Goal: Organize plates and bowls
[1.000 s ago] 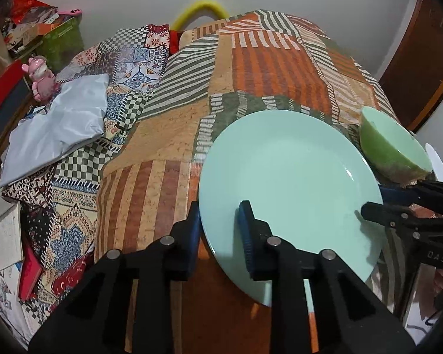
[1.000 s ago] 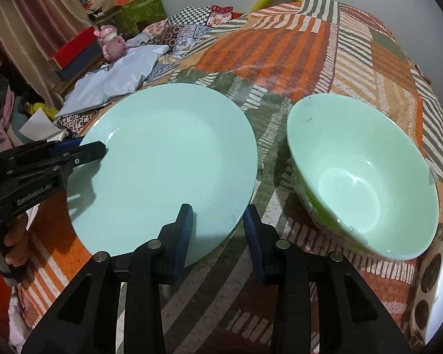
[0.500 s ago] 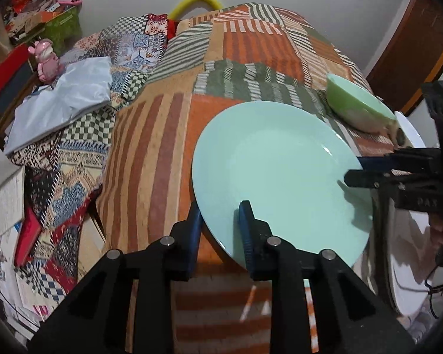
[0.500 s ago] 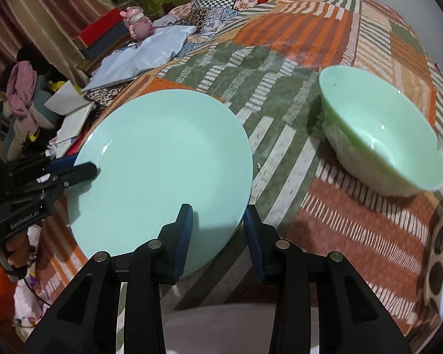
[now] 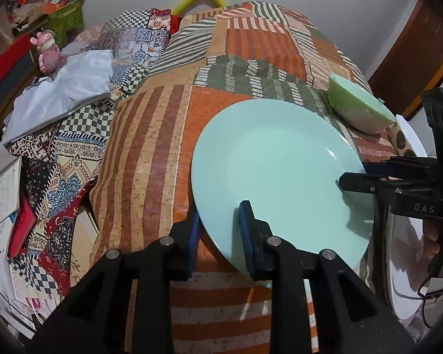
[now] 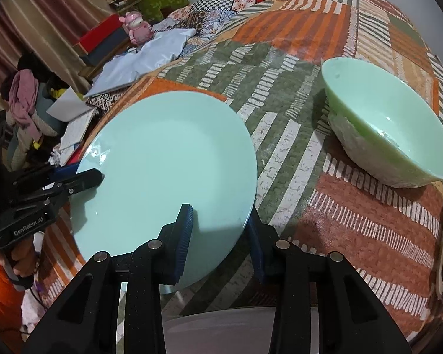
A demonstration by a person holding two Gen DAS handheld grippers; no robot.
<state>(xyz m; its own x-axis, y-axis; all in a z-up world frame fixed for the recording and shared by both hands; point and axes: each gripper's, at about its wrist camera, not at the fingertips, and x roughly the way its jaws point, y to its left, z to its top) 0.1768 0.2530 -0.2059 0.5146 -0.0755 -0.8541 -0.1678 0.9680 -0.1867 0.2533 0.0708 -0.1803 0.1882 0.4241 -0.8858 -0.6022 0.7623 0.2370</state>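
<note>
A pale mint-green plate (image 5: 274, 174) is held above the patchwork cloth; it also shows in the right wrist view (image 6: 168, 171). My left gripper (image 5: 220, 224) is shut on its near-left rim, one finger over and one under. My right gripper (image 6: 220, 227) is shut on the opposite rim. Each gripper shows in the other's view: the right one (image 5: 369, 183) at the plate's right edge, the left one (image 6: 71, 181) at its left edge. A light green bowl (image 6: 387, 121) stands upright on the cloth to the right of the plate; it also shows in the left wrist view (image 5: 357, 109).
A white plate (image 5: 404, 236) lies low at the right, under the plate's edge, and shows in the right wrist view (image 6: 236, 330). The patchwork-covered table (image 5: 251, 47) drops off at the left to clutter: grey cloth (image 5: 62, 94), pink toy (image 5: 47, 51), books (image 5: 3, 188).
Both grippers have carried the plate back toward the near edge of the table, away from the bowl. The bowl has stayed put. The white plate has come into view below.
</note>
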